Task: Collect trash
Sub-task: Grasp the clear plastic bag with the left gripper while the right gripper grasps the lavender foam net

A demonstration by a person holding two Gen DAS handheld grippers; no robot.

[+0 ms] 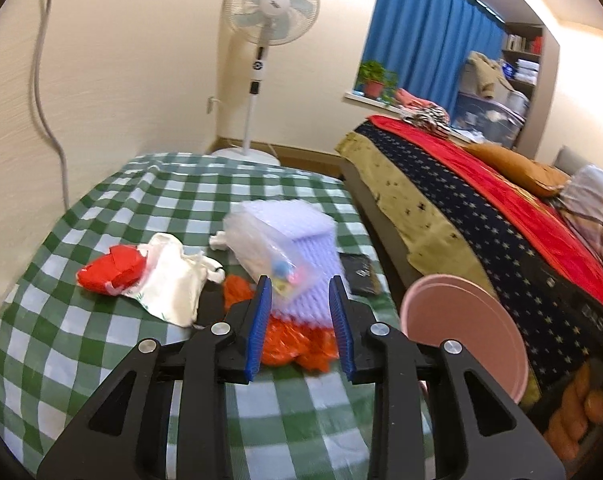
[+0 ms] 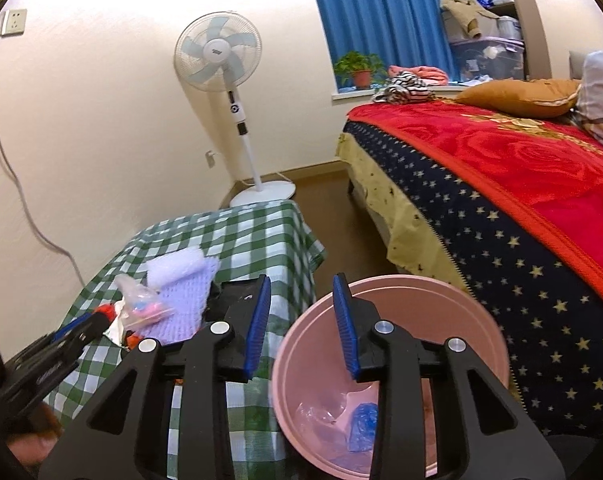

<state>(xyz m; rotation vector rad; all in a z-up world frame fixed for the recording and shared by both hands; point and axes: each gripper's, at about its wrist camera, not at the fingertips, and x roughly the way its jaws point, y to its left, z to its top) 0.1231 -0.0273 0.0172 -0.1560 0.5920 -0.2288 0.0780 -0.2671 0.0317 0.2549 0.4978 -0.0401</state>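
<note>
My left gripper (image 1: 301,292) is open and empty above the green checked table (image 1: 101,360), its fingers either side of a purple foam sheet (image 1: 305,248) with a clear plastic bag (image 1: 261,248) on it. An orange plastic bag (image 1: 297,340) lies under the foam. A red wrapper (image 1: 111,268) and a white bag (image 1: 171,280) lie to the left. My right gripper (image 2: 301,292) is open and empty above the near rim of the pink bin (image 2: 453,308), which holds clear and blue plastic (image 2: 361,428). The bin also shows in the left wrist view (image 1: 473,332).
A black flat item (image 1: 359,276) lies on the table's right edge. A bed with a red and star-patterned blanket (image 2: 501,184) stands to the right of the bin. A white standing fan (image 2: 217,52) stands by the wall beyond the table.
</note>
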